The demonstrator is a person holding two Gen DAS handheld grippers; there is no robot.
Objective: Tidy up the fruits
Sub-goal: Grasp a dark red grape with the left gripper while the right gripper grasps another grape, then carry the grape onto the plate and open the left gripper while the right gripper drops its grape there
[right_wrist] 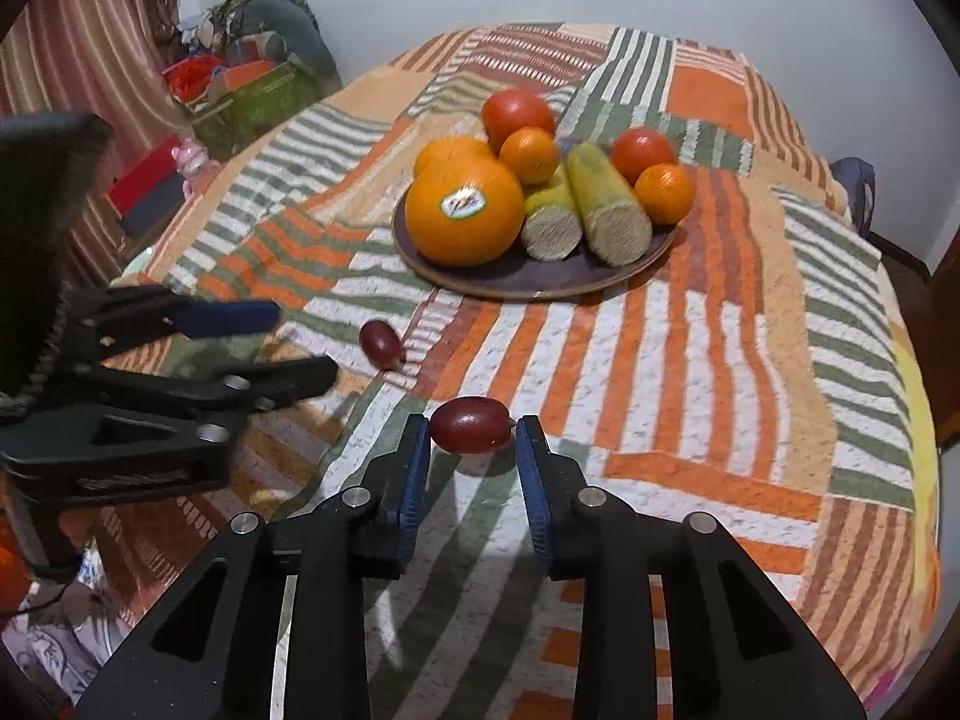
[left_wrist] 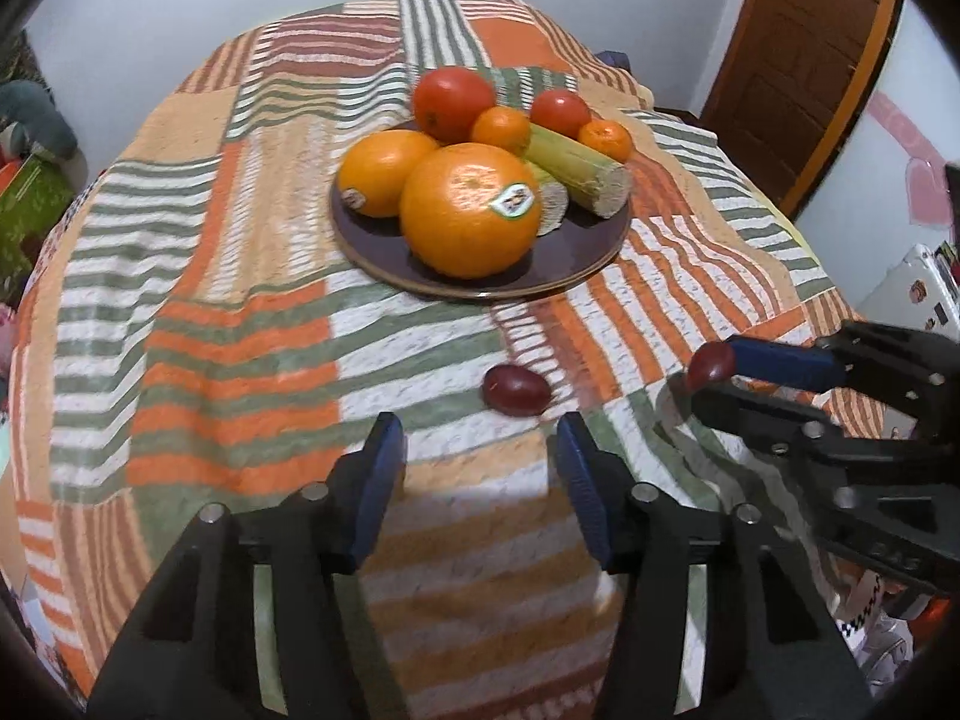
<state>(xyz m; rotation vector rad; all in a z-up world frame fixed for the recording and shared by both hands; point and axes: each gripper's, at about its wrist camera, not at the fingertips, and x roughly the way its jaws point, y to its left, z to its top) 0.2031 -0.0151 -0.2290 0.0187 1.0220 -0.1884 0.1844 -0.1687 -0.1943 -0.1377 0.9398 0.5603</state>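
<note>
A dark brown plate [left_wrist: 564, 273] [right_wrist: 540, 285] holds two oranges, two tomatoes, two small tangerines and two sugarcane pieces. A dark red grape [left_wrist: 516, 390] [right_wrist: 381, 345] lies loose on the striped cloth in front of the plate. My left gripper [left_wrist: 477, 468] [right_wrist: 303, 342] is open and empty, just short of that grape. My right gripper [right_wrist: 471, 429] [left_wrist: 711, 372] is shut on a second red grape [right_wrist: 471, 425] [left_wrist: 711, 362], held a little above the cloth to the right of the loose one.
A striped patchwork cloth [left_wrist: 240, 360] covers the round table. A wooden door [left_wrist: 798, 60] stands at the right. A green box and clutter [right_wrist: 252, 96] sit beyond the table's left edge. A chair [right_wrist: 888, 228] is at the far right.
</note>
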